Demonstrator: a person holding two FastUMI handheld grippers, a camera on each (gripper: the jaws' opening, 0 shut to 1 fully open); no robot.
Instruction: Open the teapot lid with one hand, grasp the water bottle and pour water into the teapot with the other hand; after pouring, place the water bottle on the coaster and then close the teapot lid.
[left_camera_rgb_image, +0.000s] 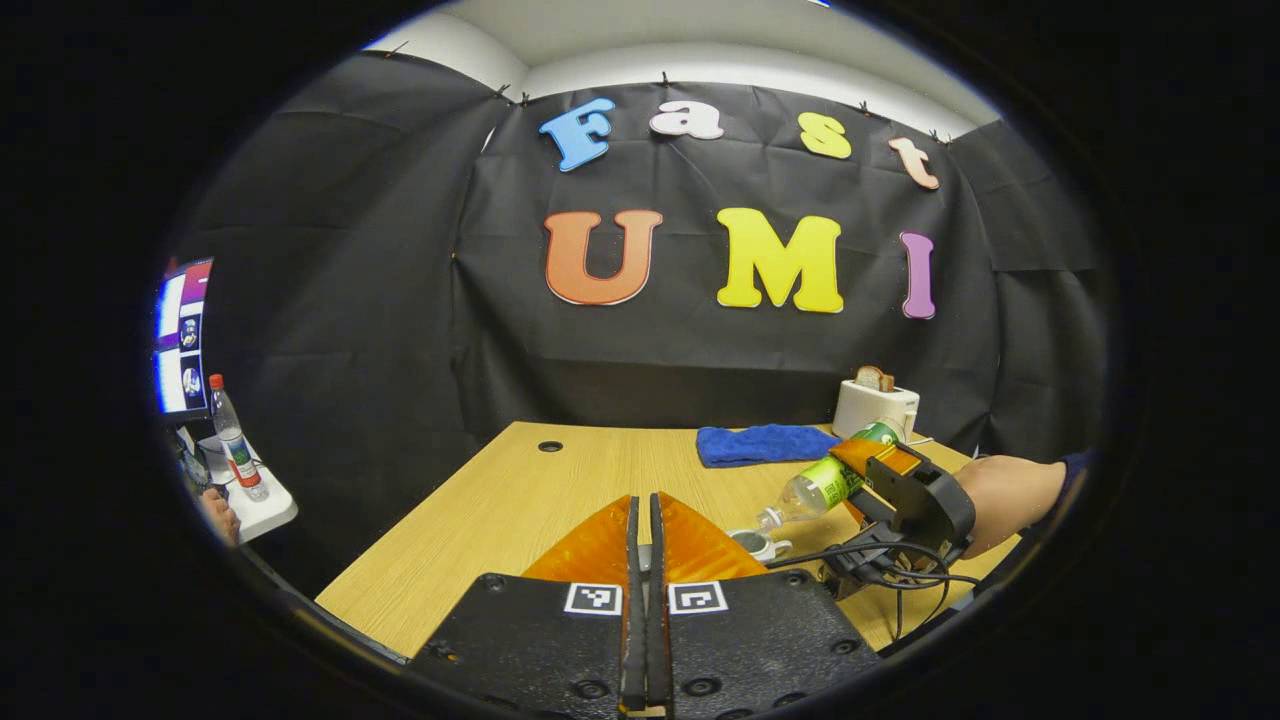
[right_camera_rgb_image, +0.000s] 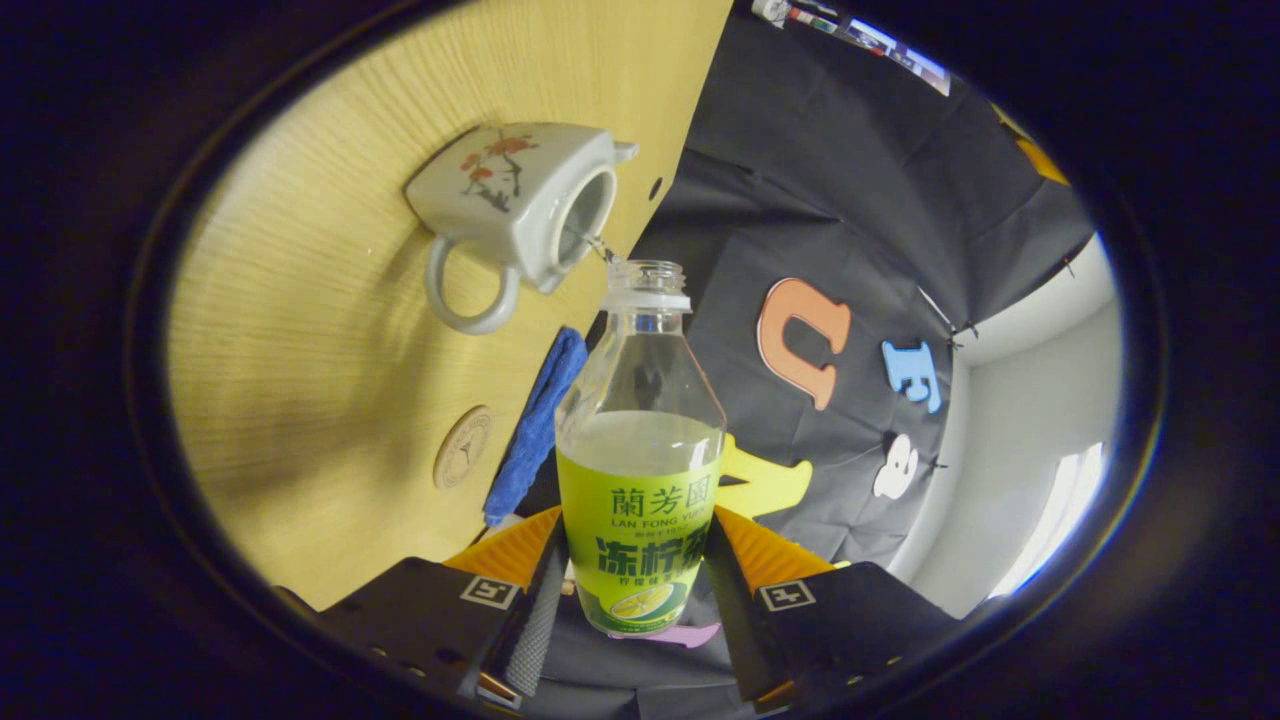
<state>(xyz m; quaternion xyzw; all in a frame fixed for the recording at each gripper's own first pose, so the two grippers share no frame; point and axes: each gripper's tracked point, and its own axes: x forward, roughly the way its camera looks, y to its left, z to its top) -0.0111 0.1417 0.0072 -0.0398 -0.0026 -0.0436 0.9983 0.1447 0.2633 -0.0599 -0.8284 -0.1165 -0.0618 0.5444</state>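
Over teapot (right_camera_rgb_image: 525, 205) mouth, lid off: water bottle (right_camera_rgb_image: 640, 450) tipped, neck just beside opening, thin stream going in. Right gripper (right_camera_rgb_image: 640, 600) clamped on bottle's label, both fingers pressing. Left gripper (left_camera_rgb_image: 645, 540) closed w/ fingers nearly touching; lid presumably pinched there, can't tell. Risk: over-tilt or drift → spill on wooden table (right_camera_rgb_image: 320, 300). Coaster (right_camera_rgb_image: 462, 447) near blue cloth (right_camera_rgb_image: 535, 430); toaster (left_camera_rgb_image: 875, 405) by black wall.

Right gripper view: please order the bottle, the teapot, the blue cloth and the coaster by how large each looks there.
1. Bottle, largest, though it is held in the right tongs close to the camera, so its size is exaggerated.
2. Teapot.
3. Blue cloth, seen as a narrow strip.
4. Coaster, smallest.
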